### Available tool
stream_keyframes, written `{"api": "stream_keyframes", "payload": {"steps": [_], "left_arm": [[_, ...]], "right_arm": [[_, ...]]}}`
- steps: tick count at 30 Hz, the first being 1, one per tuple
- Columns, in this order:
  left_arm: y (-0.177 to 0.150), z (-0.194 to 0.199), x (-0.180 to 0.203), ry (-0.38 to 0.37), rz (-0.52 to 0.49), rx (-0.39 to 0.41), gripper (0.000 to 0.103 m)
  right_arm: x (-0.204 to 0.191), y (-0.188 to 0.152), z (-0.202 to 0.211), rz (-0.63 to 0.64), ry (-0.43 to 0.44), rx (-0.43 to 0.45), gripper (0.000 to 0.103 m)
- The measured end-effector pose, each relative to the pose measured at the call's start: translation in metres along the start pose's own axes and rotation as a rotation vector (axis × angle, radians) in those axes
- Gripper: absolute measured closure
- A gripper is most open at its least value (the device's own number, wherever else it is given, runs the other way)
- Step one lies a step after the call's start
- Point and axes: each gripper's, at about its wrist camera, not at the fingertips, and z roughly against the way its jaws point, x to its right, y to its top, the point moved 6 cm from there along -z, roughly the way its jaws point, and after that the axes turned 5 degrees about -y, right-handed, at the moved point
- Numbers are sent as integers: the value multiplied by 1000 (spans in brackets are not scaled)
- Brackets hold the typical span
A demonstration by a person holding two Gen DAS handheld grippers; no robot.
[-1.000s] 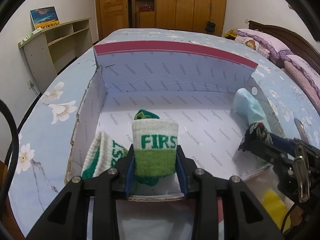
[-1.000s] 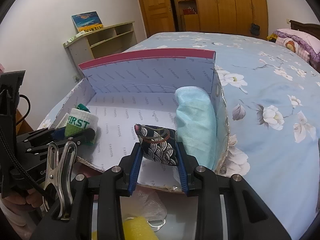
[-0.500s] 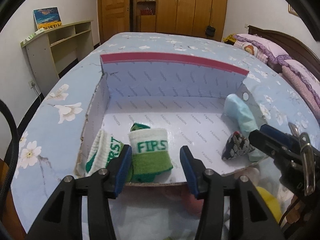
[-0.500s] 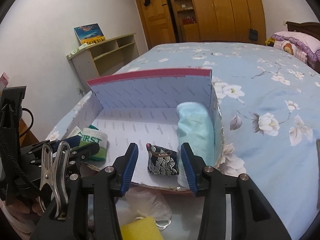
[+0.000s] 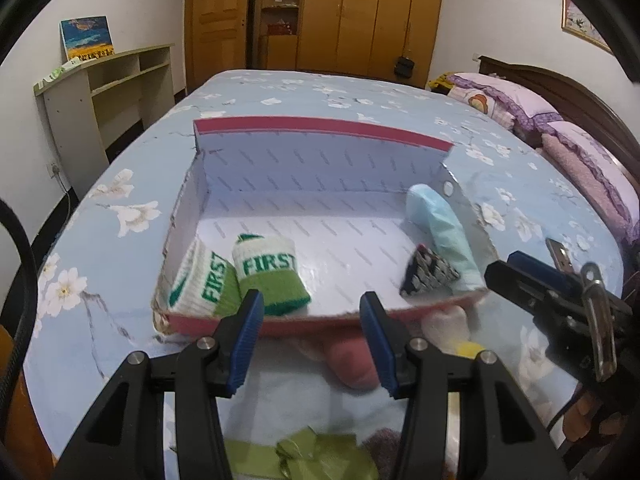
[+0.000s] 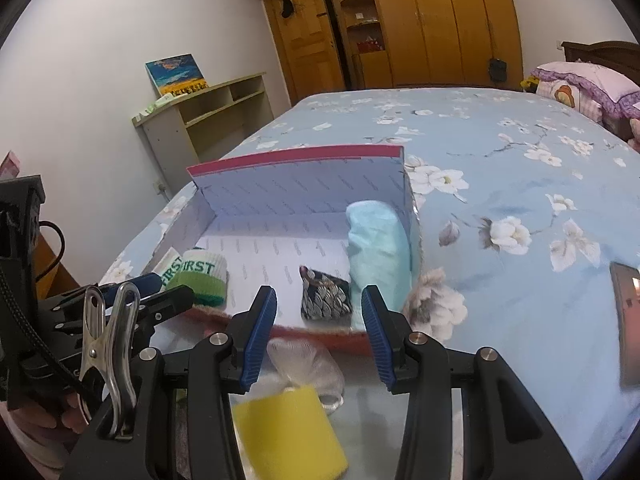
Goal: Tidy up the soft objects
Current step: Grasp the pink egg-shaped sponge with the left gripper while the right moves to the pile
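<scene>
The box [image 5: 320, 216] hides part of its red front edge behind the left gripper's [image 5: 312, 332] blue pads. A pink soft thing [image 5: 352, 364] below it is blurred. The green fabric [image 5: 304, 456] is cut off by the bottom edge. In the right view, the yellow sponge [image 6: 288, 432] half covers a clear mesh bag [image 6: 308, 364]; a brown object [image 6: 628, 320] is cut off and smeared.

We see the middle of the box [image 5: 320, 152] floor lying bare. Two wristbands [image 5: 272, 276] crowd its near left corner; a patterned pouch [image 5: 430, 276] and a blue cloth roll [image 5: 440, 228] line its right wall. The far wall stands tall, while the near edge is low. A yellow sponge [image 6: 288, 432] and mesh bag [image 6: 304, 364] lie before it.
</scene>
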Motion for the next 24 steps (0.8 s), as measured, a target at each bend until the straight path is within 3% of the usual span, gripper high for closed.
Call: {"api": "stream_keyframes", "payload": {"steps": [12, 24], "left_arm": [[-25, -4, 26, -78, 7, -73, 50], [-38, -31, 31, -44, 18, -132, 51]], "right_arm": [[16, -28, 21, -32, -34, -52, 58], [22, -39, 24, -61, -18, -70, 57]]}}
